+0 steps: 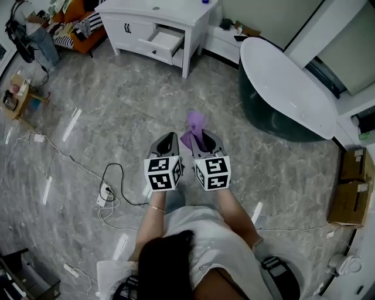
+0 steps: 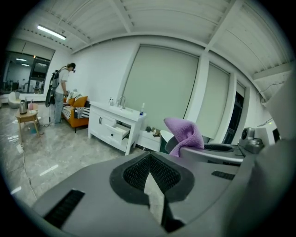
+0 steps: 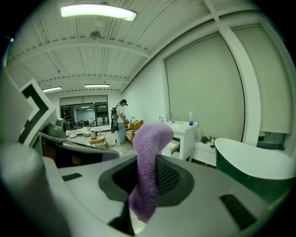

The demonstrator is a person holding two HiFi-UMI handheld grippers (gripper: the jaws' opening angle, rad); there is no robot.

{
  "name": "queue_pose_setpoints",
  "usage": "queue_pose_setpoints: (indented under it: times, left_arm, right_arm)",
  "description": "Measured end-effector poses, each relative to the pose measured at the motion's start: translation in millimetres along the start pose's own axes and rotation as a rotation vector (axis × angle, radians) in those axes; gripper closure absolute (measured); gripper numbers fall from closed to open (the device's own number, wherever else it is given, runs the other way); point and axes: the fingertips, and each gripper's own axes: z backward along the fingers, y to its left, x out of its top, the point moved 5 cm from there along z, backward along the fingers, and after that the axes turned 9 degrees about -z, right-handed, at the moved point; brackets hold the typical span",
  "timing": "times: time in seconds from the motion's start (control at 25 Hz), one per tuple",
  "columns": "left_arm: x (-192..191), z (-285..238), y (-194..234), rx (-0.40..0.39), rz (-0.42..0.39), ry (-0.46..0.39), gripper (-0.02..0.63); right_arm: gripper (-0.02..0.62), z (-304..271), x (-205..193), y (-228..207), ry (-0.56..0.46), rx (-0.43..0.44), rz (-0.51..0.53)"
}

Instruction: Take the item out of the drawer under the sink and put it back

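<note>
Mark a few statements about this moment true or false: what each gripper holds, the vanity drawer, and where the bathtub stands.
1. The right gripper is shut on a purple cloth. True.
2. The left gripper grips the same cloth. False: nothing is between its jaws, which meet at the tips.
3. A drawer of the white vanity stands open. True.
4. The cloth lies inside that drawer. False: it hangs from the right gripper, out over the floor and well away from the vanity.
5. In the head view the bathtub stands to the left of the vanity. False: it stands to the right of it.
</note>
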Motion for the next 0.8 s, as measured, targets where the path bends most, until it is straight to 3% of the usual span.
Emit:
queue_pose_setpoints:
  times: [0.36,0.8]
  left_arm:
    - [33.9,-42.4,62.3,-0.031,-0.029,0.015,0.601]
    - [54.0,-69.1,90.4,-0.085,-0.047,0.005,0.601]
  right_arm:
    - [0.509,-73.9,26.7,12.4,0.007,-0.028,-0.017]
    - [0.509,-107.0,43.8,13.7,-0.014,-0.086,-0.037]
